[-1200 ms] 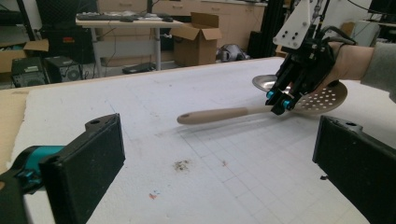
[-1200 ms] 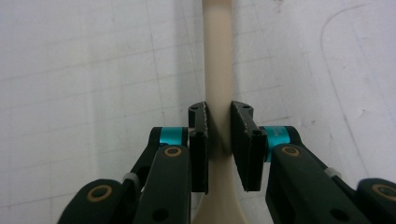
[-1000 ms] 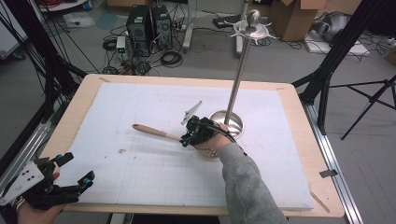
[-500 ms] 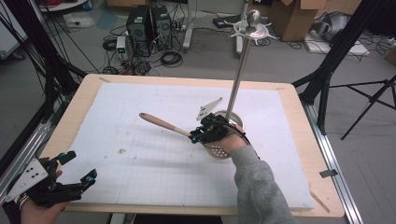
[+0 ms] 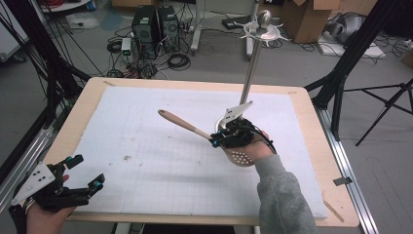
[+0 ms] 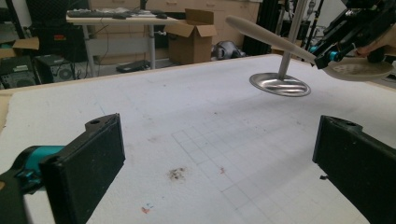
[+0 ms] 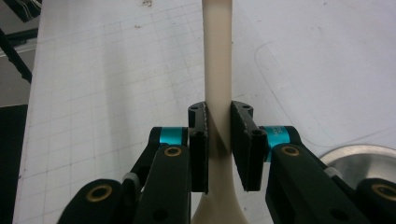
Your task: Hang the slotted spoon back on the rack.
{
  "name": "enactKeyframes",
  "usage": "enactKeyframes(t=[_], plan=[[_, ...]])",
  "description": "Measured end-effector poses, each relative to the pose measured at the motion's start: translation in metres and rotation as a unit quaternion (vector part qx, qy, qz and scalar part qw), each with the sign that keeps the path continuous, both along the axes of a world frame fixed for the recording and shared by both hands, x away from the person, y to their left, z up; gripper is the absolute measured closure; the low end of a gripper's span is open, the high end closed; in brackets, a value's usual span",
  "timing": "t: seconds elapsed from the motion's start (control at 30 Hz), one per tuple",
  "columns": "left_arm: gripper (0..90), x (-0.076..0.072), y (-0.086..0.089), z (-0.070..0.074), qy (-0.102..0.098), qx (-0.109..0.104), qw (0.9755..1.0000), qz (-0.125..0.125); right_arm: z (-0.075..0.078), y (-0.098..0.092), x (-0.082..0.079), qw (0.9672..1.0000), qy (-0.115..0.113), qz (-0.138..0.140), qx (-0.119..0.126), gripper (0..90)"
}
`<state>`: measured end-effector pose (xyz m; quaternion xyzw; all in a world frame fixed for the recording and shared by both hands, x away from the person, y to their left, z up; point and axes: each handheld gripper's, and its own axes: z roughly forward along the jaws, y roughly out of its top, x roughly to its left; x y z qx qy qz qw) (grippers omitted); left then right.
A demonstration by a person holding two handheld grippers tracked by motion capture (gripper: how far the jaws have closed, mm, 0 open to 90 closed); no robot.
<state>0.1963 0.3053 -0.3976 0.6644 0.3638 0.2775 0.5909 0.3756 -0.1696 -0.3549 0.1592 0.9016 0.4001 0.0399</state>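
Right gripper: the right gripper (image 5: 233,139) is clamped on the neck of a wooden slotted spoon (image 5: 195,130), and in the right gripper view the two black jaws pinch the pale handle from both sides (image 7: 218,144).

Spoon's place: it is off the table, in the air over the white mat (image 5: 160,161), right of centre, just in front of the stand's steel base (image 6: 280,85).

Long axis: the handle runs from the jaws up and away to the far left, and the perforated bowl (image 5: 242,157) sits on the near side, tucked under the hand.

Stand: a steel pole (image 5: 251,68) rises right behind the gripper and is topped by a crown of hooks (image 5: 263,30); I'd say the handle tip is what has to meet those hooks, and it points away from the pole now.

What the move turns on: my read is a lift plus a swing of the handle toward the far right, up to the hooks.

Left gripper: the left gripper (image 5: 73,183) hovers at the near left corner with its jaws wide and nothing between them, well apart from the spoon.

Nearer hand: the right, by far.
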Motion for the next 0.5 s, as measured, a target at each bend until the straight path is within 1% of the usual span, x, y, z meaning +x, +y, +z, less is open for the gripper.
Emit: enactKeyframes(t=[0.1,0.2,0.23,0.27,0.3,0.33,0.37,0.43,0.5], plan=[[2.5,0.003,-0.002,0.001,0.0,-0.001,1.0,-0.003,0.005,-0.009,-0.004,0.9999,-0.004,-0.006,0.011,77.9],[2.5,0.005,-0.003,0.001,-0.001,-0.002,1.0,-0.005,0.007,-0.014,-0.006,0.9998,-0.006,-0.008,0.015,77.9],[2.6,0.006,-0.003,0.001,-0.001,-0.003,1.0,-0.005,0.008,-0.019,-0.008,0.9997,-0.01,-0.011,0.018,77.9],[2.6,0.007,-0.004,0.001,-0.002,-0.003,1.0,-0.006,0.008,-0.019,-0.008,0.9997,-0.01,-0.011,0.018,77.9],[2.5,0.008,-0.005,0.001,-0.002,-0.002,1.0,-0.008,0.009,-0.024,-0.01,0.9995,-0.005,-0.015,0.026,77.8],[2.6,0.008,-0.005,0.001,-0.002,-0.002,1.0,-0.008,0.009,-0.024,-0.01,0.9995,-0.005,-0.015,0.026,77.8],[2.5,0.01,-0.006,0.001,-0.002,-0.003,1.0,-0.008,0.01,-0.027,-0.012,0.9994,-0.005,-0.017,0.031,77.8],[2.5,0.011,-0.007,0.001,-0.002,-0.002,0.9999,-0.01,0.011,-0.028,-0.013,0.9994,-0.005,-0.016,0.032,77.9],[2.5,0.012,-0.009,0.001,-0.002,-0.002,0.9999,-0.012,0.012,-0.033,-0.016,0.999,-0.006,-0.02,0.041,77.8]])
